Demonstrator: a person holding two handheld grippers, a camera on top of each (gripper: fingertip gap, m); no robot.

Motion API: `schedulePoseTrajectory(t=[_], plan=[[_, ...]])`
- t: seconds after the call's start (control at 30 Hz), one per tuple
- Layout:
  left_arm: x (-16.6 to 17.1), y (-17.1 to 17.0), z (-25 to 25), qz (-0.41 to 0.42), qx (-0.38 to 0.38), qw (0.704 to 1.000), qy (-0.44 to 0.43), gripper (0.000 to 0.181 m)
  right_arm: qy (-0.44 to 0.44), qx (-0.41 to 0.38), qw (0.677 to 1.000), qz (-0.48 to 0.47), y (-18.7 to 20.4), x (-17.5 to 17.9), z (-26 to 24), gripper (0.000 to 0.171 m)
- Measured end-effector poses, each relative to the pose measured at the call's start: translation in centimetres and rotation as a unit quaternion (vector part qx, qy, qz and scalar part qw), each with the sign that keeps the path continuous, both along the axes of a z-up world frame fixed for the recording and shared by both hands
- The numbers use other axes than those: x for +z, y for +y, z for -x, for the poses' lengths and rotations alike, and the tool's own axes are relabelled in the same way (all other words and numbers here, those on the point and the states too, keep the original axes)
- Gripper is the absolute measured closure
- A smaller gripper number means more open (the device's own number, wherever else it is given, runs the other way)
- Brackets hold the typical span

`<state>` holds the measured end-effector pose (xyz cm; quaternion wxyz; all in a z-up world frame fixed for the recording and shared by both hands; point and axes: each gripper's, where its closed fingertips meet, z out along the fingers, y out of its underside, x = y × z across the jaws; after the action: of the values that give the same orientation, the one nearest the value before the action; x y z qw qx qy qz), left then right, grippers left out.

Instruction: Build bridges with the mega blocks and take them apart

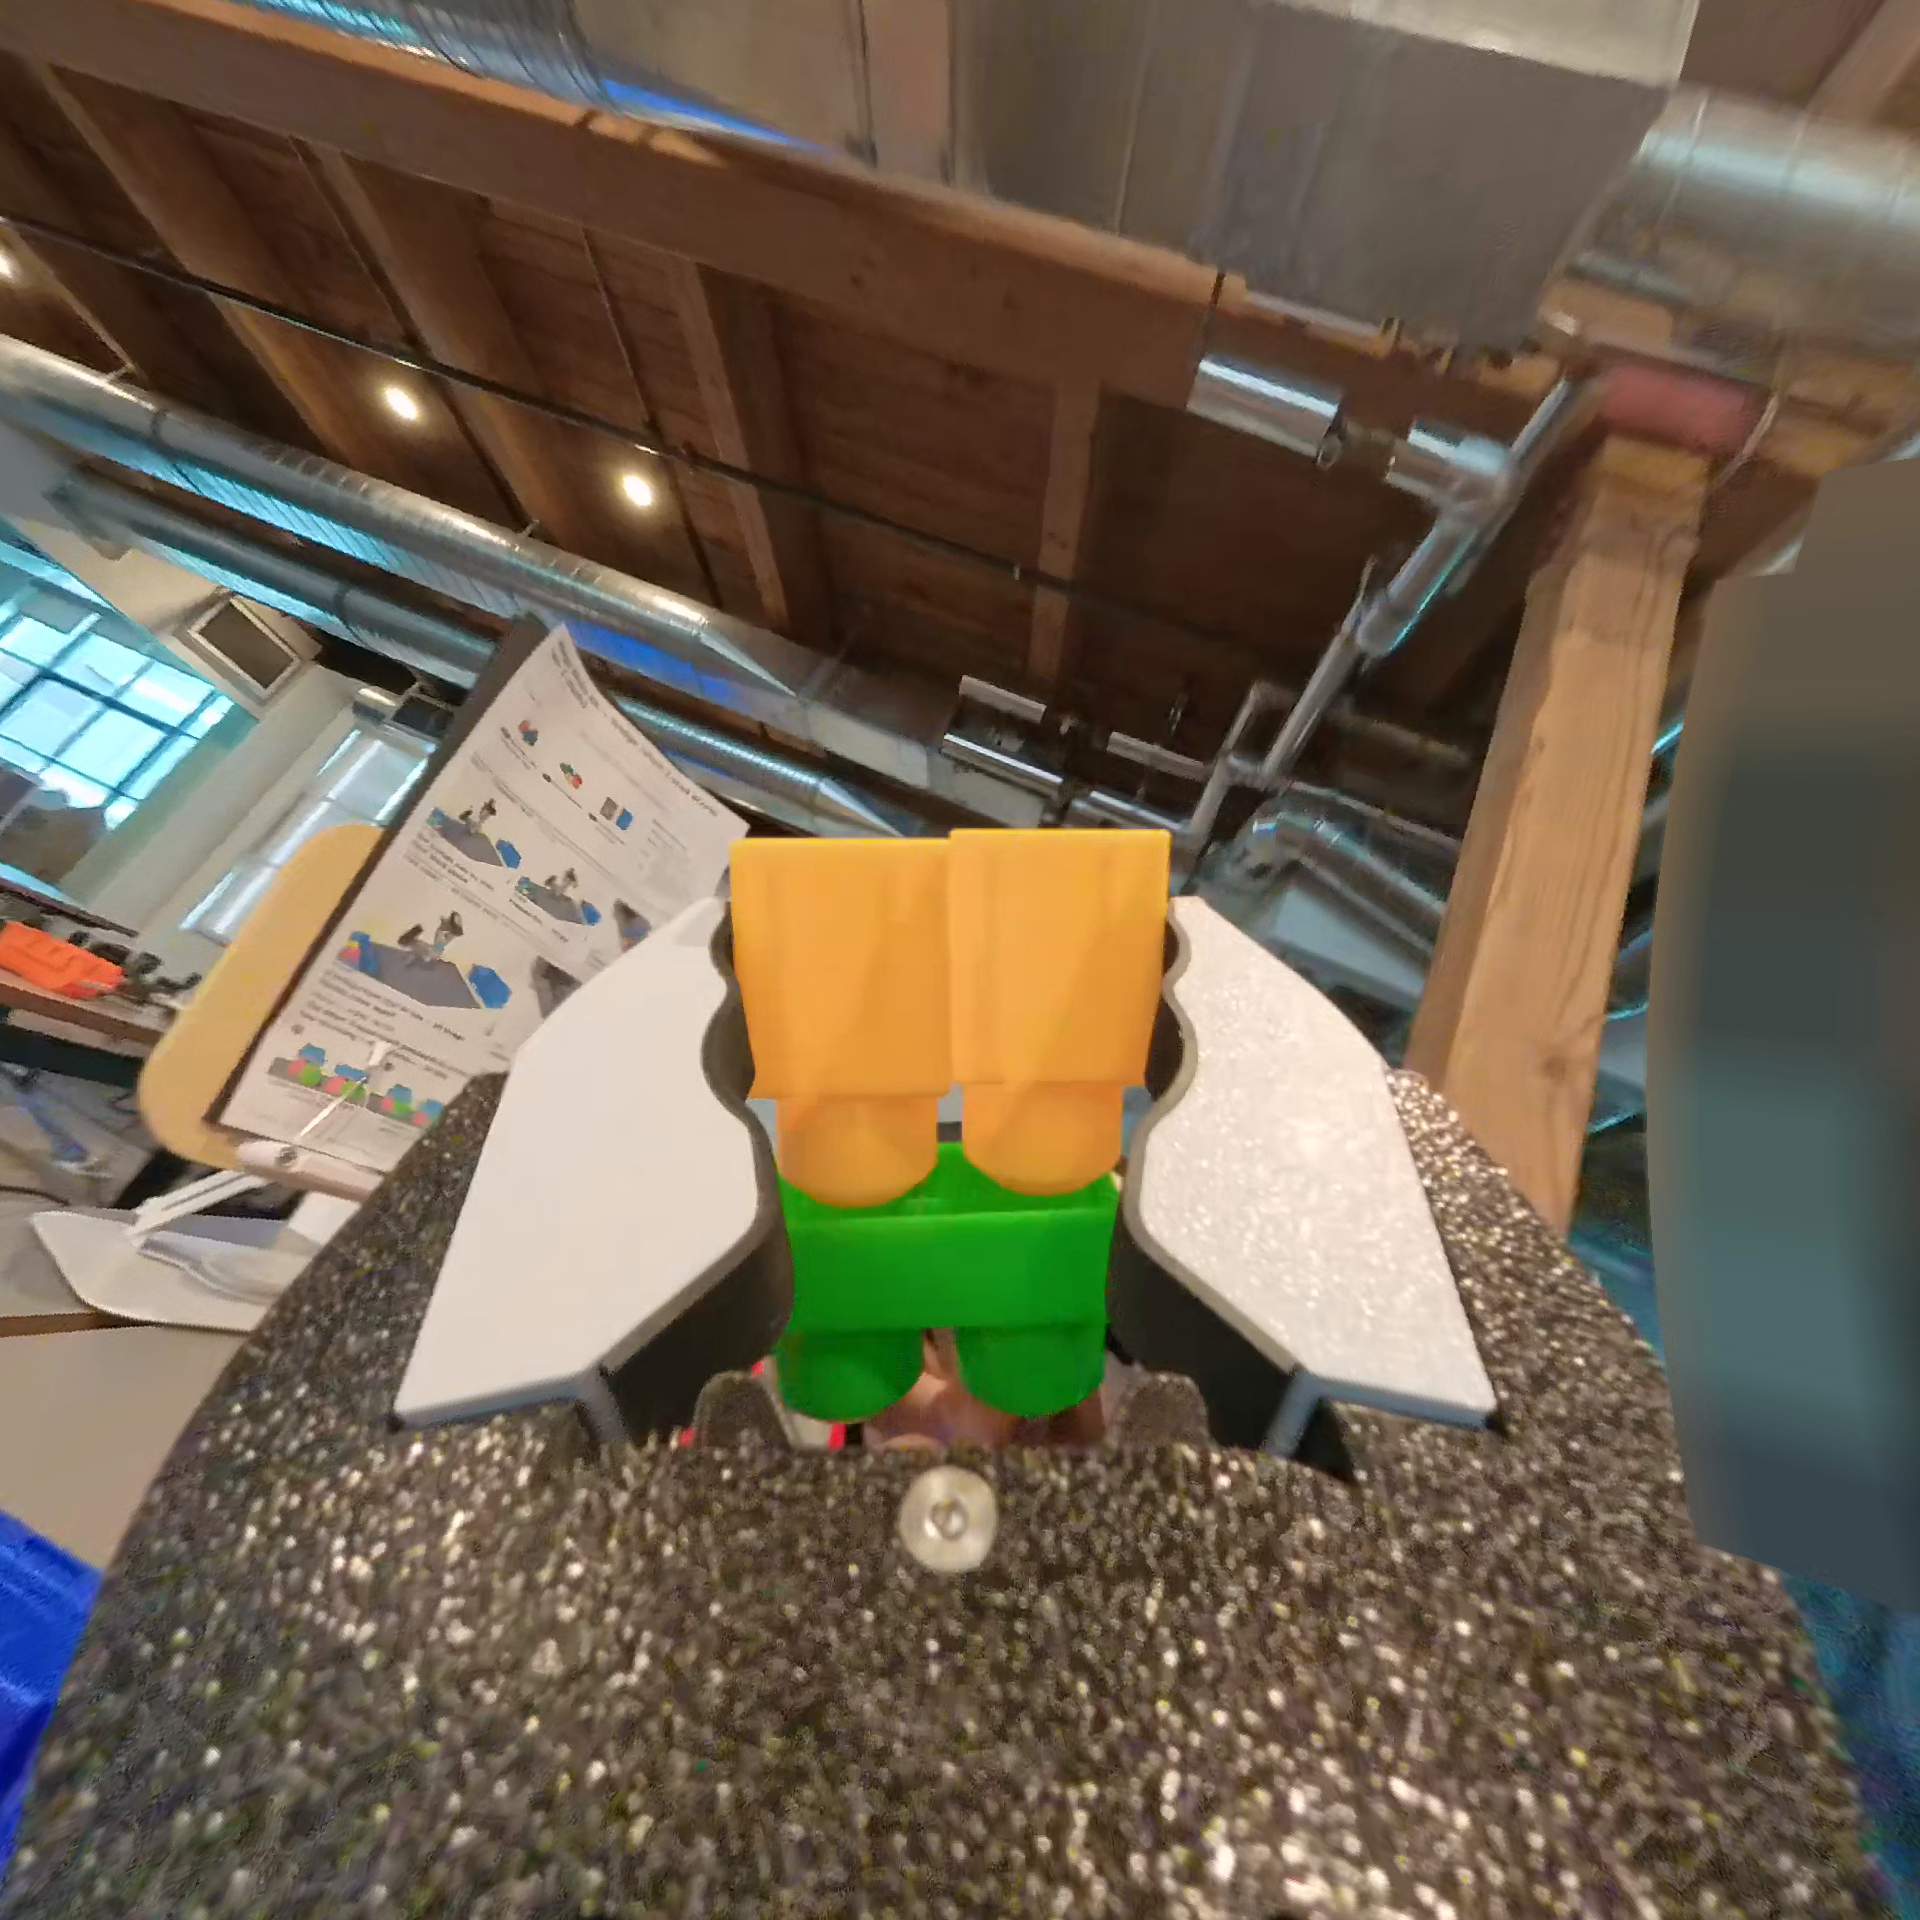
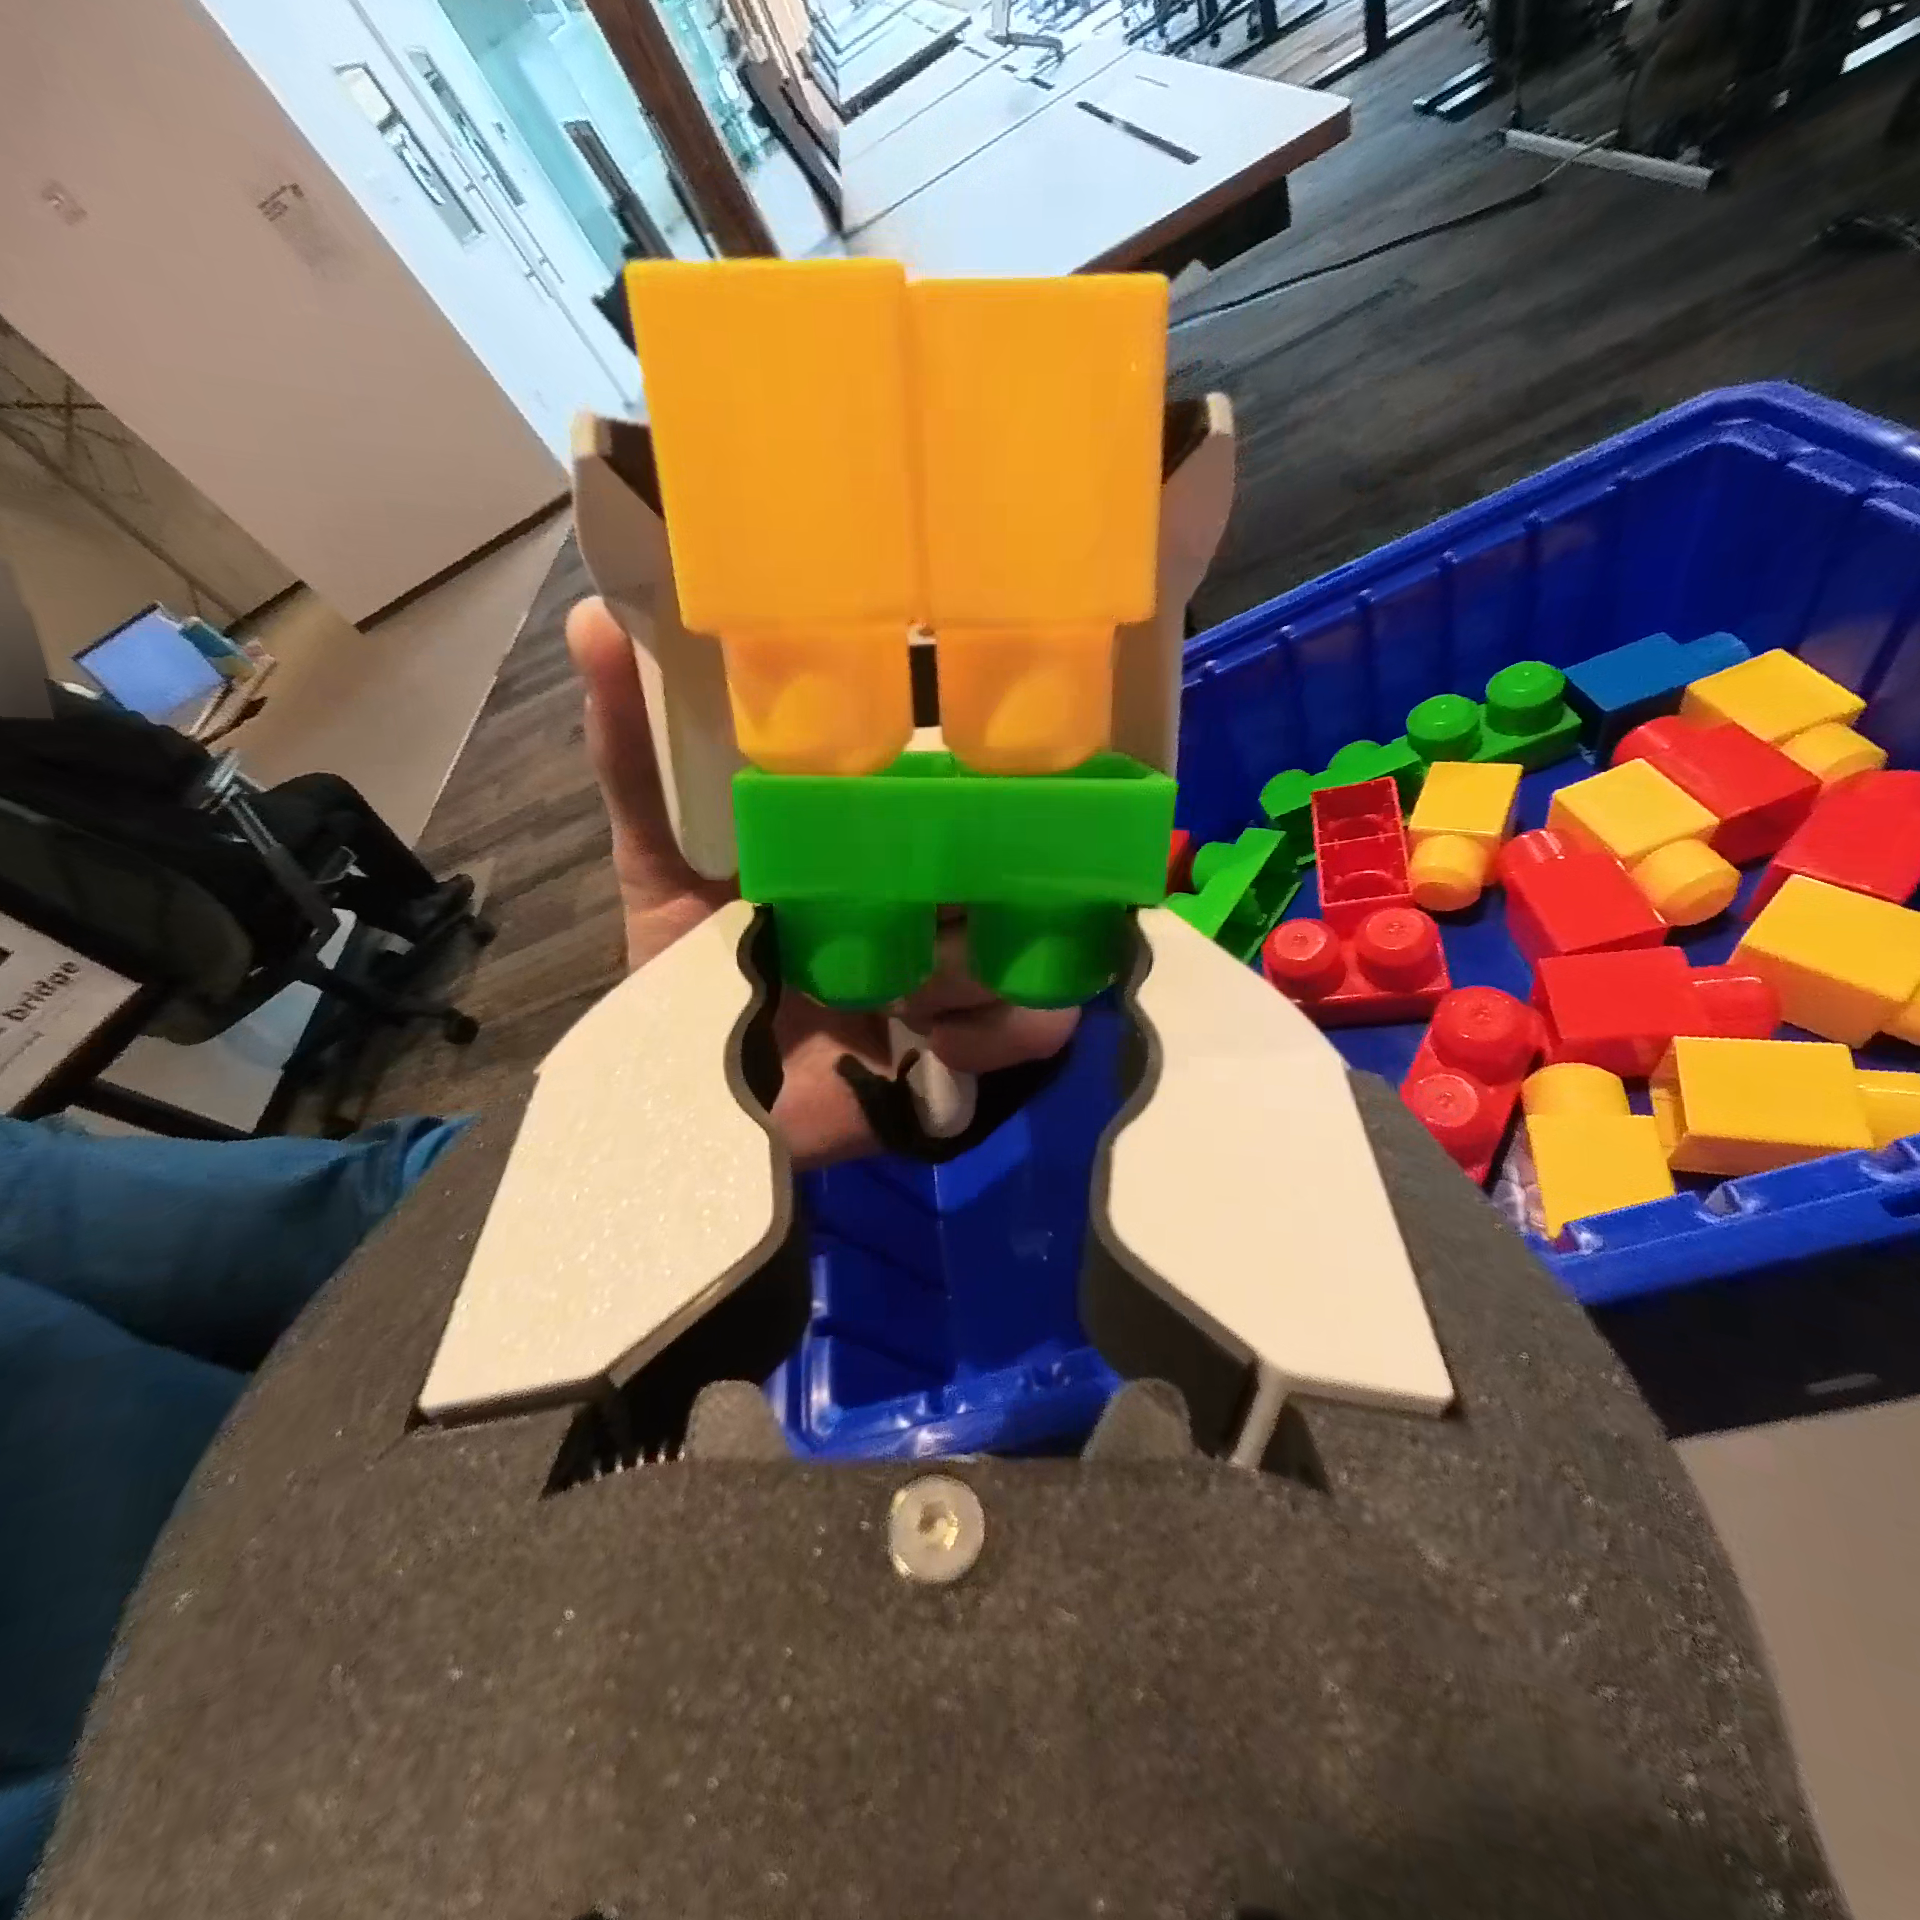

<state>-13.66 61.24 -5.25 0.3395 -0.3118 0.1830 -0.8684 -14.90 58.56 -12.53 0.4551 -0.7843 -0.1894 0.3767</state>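
Raised over the bin's (image 2: 1558, 540) near corner, the left gripper (image 1: 948, 920) clamps the yellow blocks (image 1: 842, 966) while the right gripper (image 2: 945, 935) flanks the green block's (image 2: 951, 831) studs, grip unclear, probably to pull them apart.

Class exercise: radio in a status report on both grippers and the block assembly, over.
Left gripper shut on yellow blocks. Right gripper open at the green block studs. Blue bin of loose blocks right; nothing obstructing.

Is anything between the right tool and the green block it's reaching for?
Nothing visible. The right tool is open right at the green block's studs; the left tool grips the yellow blocks beyond.
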Motion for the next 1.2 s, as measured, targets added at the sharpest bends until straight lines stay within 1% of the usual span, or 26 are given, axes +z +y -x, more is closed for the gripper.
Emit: schedulePoseTrajectory(t=[0.23,0.33,0.47,0.57,0.73,0.97,1.2], plan=[[0.4,-1.7,-0.4,-0.046,-0.013,0.999,0.011,0.107,0.03,0.023,0.999,-0.005,-0.8,1.5,0.1,0.108],[0.6,-2.1,-0.4,-0.054,-0.015,0.998,0.014,0.107,0.021,0.024,0.999,-0.017,-1.0,1.7,0.0,0.108],[0.8,-2.3,-0.4,-0.053,-0.01,0.998,0.013,0.107,0.014,0.031,0.999,-0.026,-1.2,2.1,-0.1,0.109],[1.0,-2.4,-0.2,-0.041,-0.013,0.999,-0.001,0.107,-0.002,0.028,0.998,-0.056,-1.1,2.4,0.1,0.108],[1.2,-2.3,-0.1,-0.022,-0.001,1.0,-0.008,0.107,0.023,0.021,0.996,-0.081,-0.9,2.6,0.4,0.109],[0.8,-2.4,-0.5,-0.027,0.015,0.999,0.008,0.107,0.023,0.044,0.998,-0.027,-1.1,2.5,-0.1,0.109],[0.8,-2.0,-0.4,-0.007,0.012,1.0,-0.007,0.106,0.009,0.047,0.999,-0.025,-0.9,2.5,-0.1,0.109]])
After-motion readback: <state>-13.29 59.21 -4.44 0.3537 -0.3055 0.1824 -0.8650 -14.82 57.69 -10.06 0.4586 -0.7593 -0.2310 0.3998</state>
